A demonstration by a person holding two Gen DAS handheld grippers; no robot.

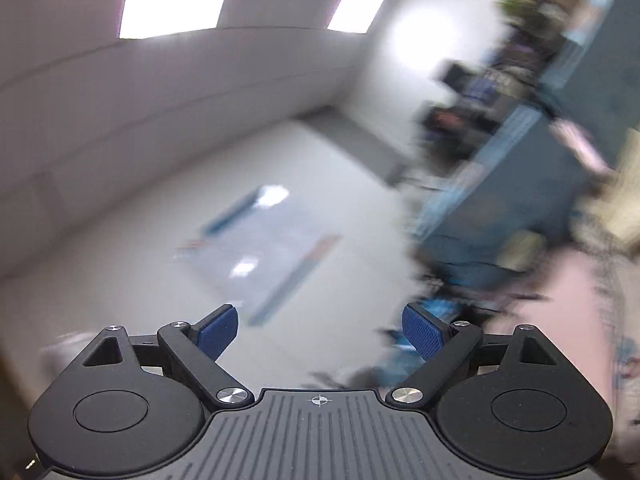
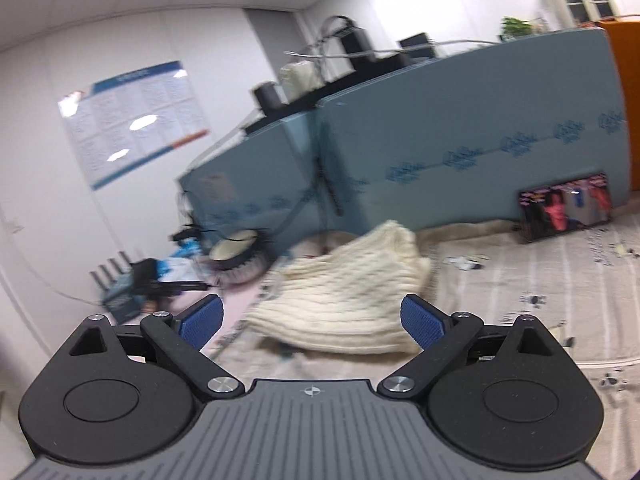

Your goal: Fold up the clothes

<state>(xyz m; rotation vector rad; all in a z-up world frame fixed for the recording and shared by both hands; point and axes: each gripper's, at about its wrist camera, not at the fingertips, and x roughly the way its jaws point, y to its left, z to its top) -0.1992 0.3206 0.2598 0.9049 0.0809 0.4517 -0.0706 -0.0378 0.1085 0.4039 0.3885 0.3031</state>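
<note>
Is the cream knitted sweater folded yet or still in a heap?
Still in a heap. The sweater lies rumpled on the patterned cloth, edges uneven; the open right gripper is not touching it.

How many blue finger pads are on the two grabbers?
4. The left gripper has one pad on its left finger and one on its right. The right gripper also has one on each side. None look hidden.
</note>
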